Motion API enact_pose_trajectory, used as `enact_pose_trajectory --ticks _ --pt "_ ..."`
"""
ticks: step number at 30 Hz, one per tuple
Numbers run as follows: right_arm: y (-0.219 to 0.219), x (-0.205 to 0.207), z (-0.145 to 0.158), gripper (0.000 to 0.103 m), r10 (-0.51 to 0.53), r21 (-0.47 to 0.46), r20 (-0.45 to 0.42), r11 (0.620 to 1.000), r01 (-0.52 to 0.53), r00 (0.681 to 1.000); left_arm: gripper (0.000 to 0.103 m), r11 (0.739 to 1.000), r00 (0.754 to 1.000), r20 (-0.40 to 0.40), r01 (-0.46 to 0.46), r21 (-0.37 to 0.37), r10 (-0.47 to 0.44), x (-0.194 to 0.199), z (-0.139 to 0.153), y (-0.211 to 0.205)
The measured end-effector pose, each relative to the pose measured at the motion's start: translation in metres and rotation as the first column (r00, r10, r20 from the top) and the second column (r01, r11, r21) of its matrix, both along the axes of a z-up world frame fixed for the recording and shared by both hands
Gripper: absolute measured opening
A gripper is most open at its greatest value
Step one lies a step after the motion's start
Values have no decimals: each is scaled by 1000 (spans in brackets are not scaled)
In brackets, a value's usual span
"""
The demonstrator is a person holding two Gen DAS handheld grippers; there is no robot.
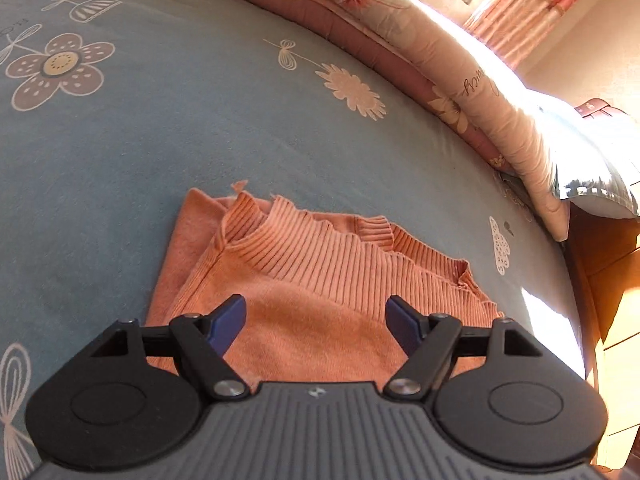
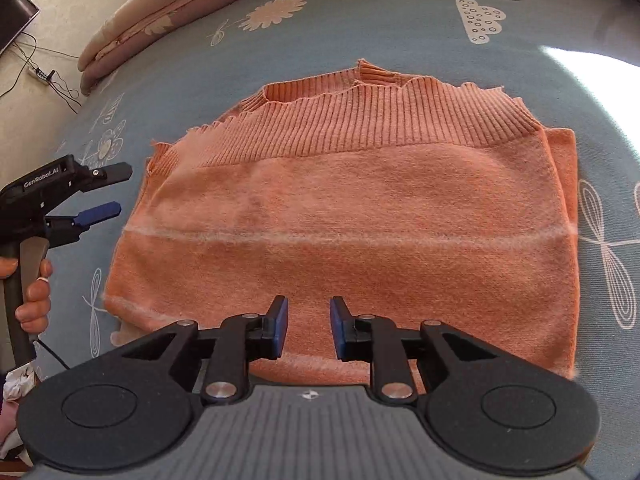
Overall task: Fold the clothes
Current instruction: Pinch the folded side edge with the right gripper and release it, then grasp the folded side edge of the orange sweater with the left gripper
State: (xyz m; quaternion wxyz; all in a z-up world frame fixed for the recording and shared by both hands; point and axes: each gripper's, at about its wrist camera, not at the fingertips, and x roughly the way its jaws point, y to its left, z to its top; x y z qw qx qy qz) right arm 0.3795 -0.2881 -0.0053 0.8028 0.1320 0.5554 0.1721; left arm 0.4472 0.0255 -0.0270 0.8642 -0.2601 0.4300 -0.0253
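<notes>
An orange knit sweater [image 1: 320, 280] [image 2: 360, 200] lies folded into a flat rectangle on the blue-grey flowered bed sheet [image 1: 160, 152] [image 2: 360, 16], its ribbed band at the far side. My left gripper [image 1: 316, 308] hovers over the sweater's near part, jaws wide apart with nothing between them. In the right wrist view the left gripper [image 2: 116, 190] sits just off the sweater's left edge, held by a person's hand [image 2: 36, 288]. My right gripper [image 2: 309, 308] is over the sweater's near edge, its blue pads [image 2: 280, 328] a narrow gap apart and not pinching any cloth.
A pink flowered quilt [image 1: 440, 60] [image 2: 160, 12] is rolled along the bed's far edge, with a pillow [image 1: 592, 168] beyond it. A wooden bed frame [image 1: 608, 280] borders the right side. On the floor lie a dark screen [image 2: 16, 12] and a power strip [image 2: 40, 74] with cables.
</notes>
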Motion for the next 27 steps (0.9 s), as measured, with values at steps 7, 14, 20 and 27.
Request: enact_pose_trajectory --ticks 7,14,20,27 --pt "25 10 -2 30 15 -34 -8 999 -15 1000 74 1000 998 -62 11 -11 -12 44 -34 15" --pt "11 15 -6 35 -71 -42 -47 997 69 996 83 1000 999 -38 21 15 -20 23 -12 65" --pt "23 21 -7 35 -56 -48 -52 997 54 997 83 991 990 -139 -36 -132 18 14 -50 101" --pt "42 19 -8 36 13 -50 -57 999 -16 998 83 964 992 -129 -18 -264 -16 19 -64 113"
